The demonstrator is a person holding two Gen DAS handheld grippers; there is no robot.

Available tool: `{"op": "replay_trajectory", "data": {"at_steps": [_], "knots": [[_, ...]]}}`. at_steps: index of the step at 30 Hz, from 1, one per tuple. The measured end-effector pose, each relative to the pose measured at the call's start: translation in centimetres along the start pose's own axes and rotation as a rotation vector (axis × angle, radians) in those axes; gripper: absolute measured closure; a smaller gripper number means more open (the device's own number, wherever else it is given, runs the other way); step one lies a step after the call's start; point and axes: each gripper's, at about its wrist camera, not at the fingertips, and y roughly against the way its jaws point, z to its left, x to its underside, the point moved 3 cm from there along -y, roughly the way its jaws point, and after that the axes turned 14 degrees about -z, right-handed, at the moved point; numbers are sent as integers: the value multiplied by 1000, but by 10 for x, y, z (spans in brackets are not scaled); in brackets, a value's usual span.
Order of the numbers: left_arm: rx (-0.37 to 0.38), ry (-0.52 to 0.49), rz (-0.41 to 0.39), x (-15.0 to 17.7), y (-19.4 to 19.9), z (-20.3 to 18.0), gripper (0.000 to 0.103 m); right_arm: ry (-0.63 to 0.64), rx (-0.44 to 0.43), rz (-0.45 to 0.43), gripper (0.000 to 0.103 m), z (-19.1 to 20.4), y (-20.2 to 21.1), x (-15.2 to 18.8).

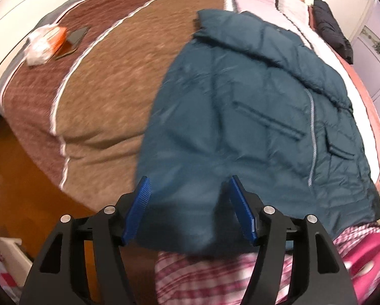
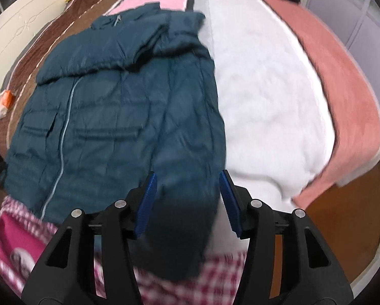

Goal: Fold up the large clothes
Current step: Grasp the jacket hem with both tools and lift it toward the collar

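A teal quilted jacket (image 1: 240, 101) lies spread on the bed, zipped front up, hem toward me; it fills the left half of the right wrist view (image 2: 119, 114). My left gripper (image 1: 190, 179) hangs over the hem's left corner, its blue pads (image 1: 139, 203) wide apart with a hanging fold of the hem between them. Over the hem's right corner my right gripper (image 2: 188, 173) stands likewise, with teal fabric between the pads and a gap showing at the right pad (image 2: 230, 203). Neither pair of pads visibly presses the cloth. Both views are blurred.
The bed carries a brown blanket (image 1: 108, 89) on the left, white and salmon covers (image 2: 266, 101) on the right. A plastic packet (image 1: 44, 43) and a phone (image 1: 75, 38) lie far left. A black garment (image 1: 329, 28) sits far right. A person's pink plaid clothing (image 1: 202, 274) is below the grippers.
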Motion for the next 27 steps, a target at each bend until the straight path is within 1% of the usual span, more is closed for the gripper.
{"op": "replay_trajectory", "data": {"at_steps": [1,2,4,5,6,9,10,12,15,18,20,21,23,24,25,26,27], "knots": [[-4,2,6,3,1,6,37,-22,-16,28,50,-6,1,6],[-4,4,10,4,2,11,31,-44,-26,52,46,-12,2,12],[-2,26,3,5,3,22,30,-87,-47,74,40,-20,5,20],[10,56,7,5,3,30,29,-113,-75,87,36,-23,6,24],[26,85,15,5,0,35,28,-131,-92,95,36,-24,7,25],[129,225,72,8,-14,53,27,-177,-141,136,36,-26,2,31],[148,250,84,10,-18,55,27,-181,-136,150,36,-26,0,34],[223,311,109,14,-26,57,27,-191,-139,174,36,-25,-3,38],[299,360,136,22,-32,52,29,-212,-148,200,36,-27,-4,44],[331,387,155,28,-35,49,43,-222,-157,215,36,-28,-5,47],[347,390,153,28,-32,48,56,-241,-176,237,36,-28,-8,50],[351,384,142,27,-30,47,61,-250,-186,248,36,-28,-10,52],[356,361,114,22,-24,44,79,-260,-206,258,36,-27,-11,55],[356,353,98,20,-21,42,82,-262,-226,258,36,-25,-11,55],[358,353,89,18,-18,42,86,-259,-254,253,42,-22,-10,55],[357,352,83,15,-17,41,89,-245,-283,253,61,-17,-9,55],[351,345,76,12,-15,39,90,-223,-287,250,72,-13,-9,54]]}}
